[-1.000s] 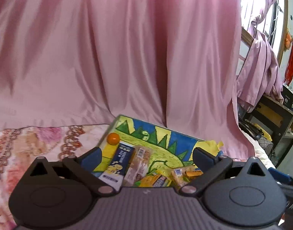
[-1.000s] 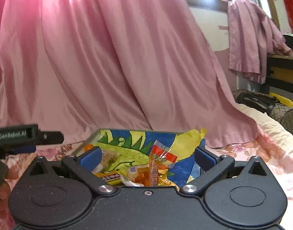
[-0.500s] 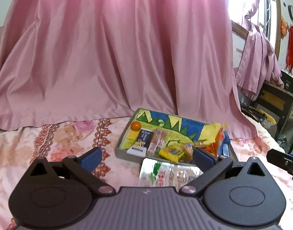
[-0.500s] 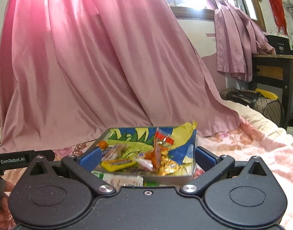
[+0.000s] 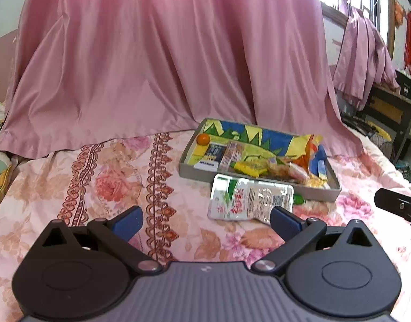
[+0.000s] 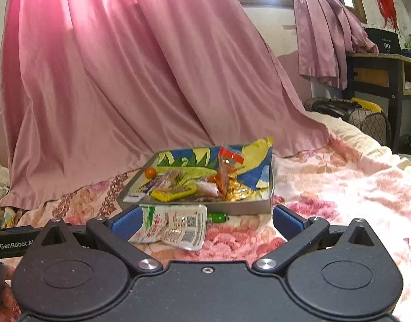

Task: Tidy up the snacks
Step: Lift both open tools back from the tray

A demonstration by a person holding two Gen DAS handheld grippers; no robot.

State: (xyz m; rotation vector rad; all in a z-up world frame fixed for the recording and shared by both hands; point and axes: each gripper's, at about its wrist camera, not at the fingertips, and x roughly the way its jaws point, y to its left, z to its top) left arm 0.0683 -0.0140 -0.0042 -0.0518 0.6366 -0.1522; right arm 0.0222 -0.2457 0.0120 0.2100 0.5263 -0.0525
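Note:
A shallow grey tray (image 5: 259, 185) (image 6: 237, 209) with a colourful picture inside rests on the floral bedspread. It holds an orange ball (image 5: 203, 139) (image 6: 151, 172), a blue packet (image 5: 212, 155), a yellow bar (image 6: 173, 192) and several crinkled wrappers (image 5: 294, 169). A white and green pouch (image 5: 248, 201) (image 6: 173, 226) lies flat just in front of the tray. My left gripper (image 5: 205, 221) is open, back from the pouch and empty. My right gripper (image 6: 204, 221) is open too, its left finger overlapping the pouch's near corner.
Pink satin curtain (image 5: 165, 67) hangs behind the tray down onto the bed. A dark desk (image 6: 380, 75) with draped cloth stands to the right, bags beside it. The other gripper's black bar (image 5: 396, 206) shows at the right edge. A small green object (image 6: 217, 217) lies under the tray's front.
Both grippers have drawn back from over the tray. The whole tray and the pouch in front of it have come into view. Both stayed open.

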